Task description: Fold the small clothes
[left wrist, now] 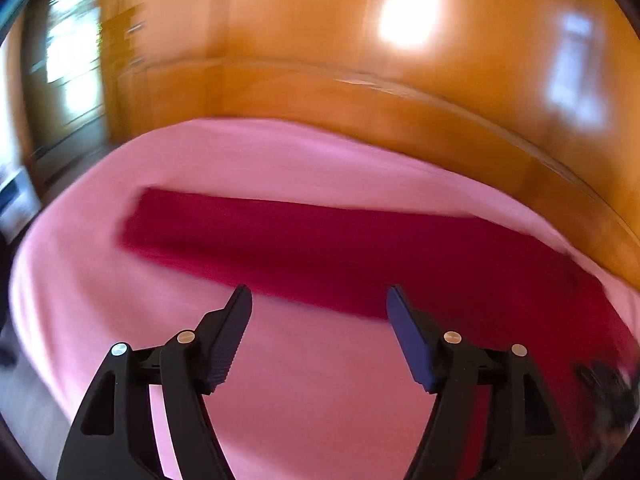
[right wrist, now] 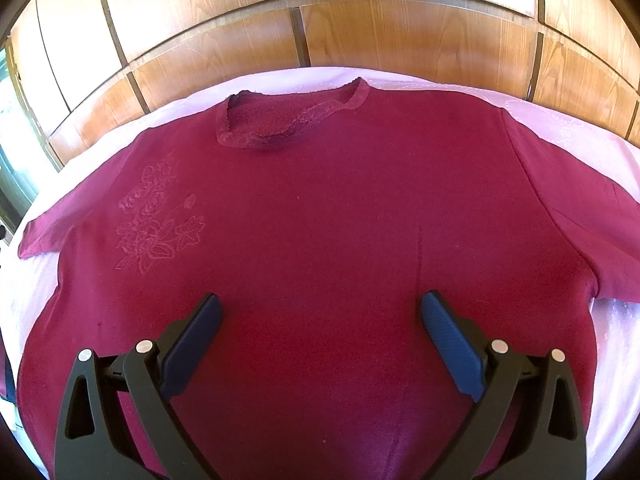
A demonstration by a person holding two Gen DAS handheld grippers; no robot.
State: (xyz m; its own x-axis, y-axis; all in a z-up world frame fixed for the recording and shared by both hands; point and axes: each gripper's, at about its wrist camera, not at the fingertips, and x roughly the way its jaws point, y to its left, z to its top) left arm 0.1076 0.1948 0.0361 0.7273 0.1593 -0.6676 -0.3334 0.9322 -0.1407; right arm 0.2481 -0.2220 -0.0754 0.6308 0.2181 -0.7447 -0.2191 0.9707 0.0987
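A dark red short-sleeved top lies flat on a pink sheet, neckline away from me, both sleeves spread, with flower embroidery on its left chest. My right gripper is open and empty, above the lower middle of the top. In the blurred left wrist view the top shows as a red band across the pink sheet. My left gripper is open and empty, its fingertips at the near edge of the red cloth.
Wooden panelled cupboard doors stand right behind the sheet, and they also show in the left wrist view. A bright window area is at the far left. The right gripper shows as a dark blur at the right edge.
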